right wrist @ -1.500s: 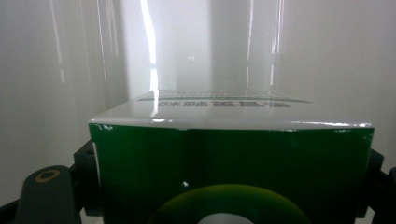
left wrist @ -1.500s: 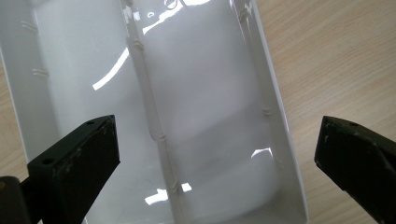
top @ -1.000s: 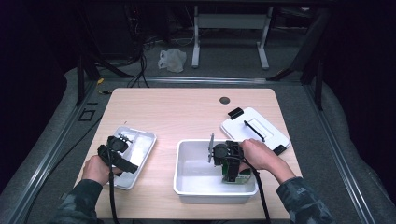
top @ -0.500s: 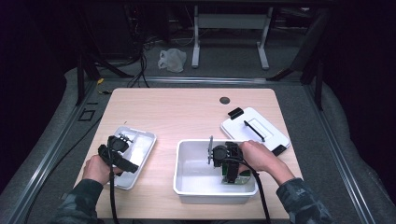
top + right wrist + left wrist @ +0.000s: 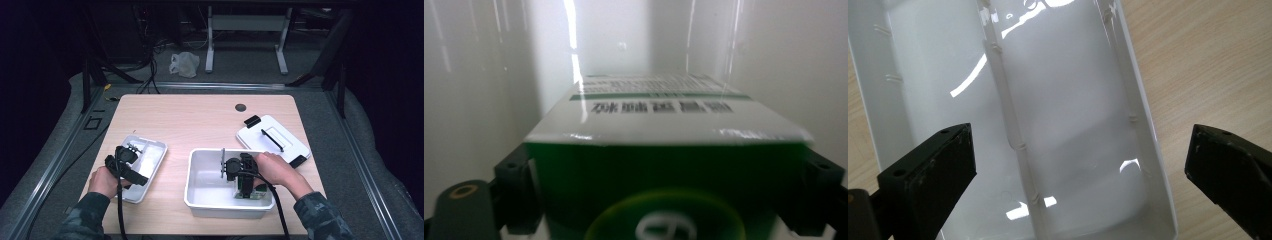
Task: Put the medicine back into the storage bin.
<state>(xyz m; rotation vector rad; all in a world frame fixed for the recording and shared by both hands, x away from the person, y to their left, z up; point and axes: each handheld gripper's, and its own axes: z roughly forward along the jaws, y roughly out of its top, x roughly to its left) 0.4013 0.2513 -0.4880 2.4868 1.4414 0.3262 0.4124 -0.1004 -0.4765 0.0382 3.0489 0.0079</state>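
Green and white cardboard is sitting between the jaws of the right gripper (image 5: 243, 187), which is reaching down into the large white bin (image 5: 200, 172) near the person's side of the table. In the right gripper view the small box (image 5: 669, 150) is spanning the whole gap, with one black jaw flanking each of its side faces; its printed white top is facing up and its far end is pointing toward the bin wall ahead of the tool. The jaws have just been opening a little, with the box between them, so the grip appears to be slackening rather than firmly clamped; whether the pads are pressing on the card cannot be told for certain.

Judged step: setting the box down inside the bin. To do it well, the operator should be keeping the box level, lowering until its underside is resting on the bin floor, and only then widening the jaws fully. Withdrawal should be going straight back along the jaw axis, so neither pad drags the light carton or tips it.

The left gripper (image 5: 1073, 170) is hovering wide open and empty above the shallow white tray (image 5: 1143, 130), whose ribbed divider (image 5: 1010, 125) is running between its jaws. It should be remaining there.
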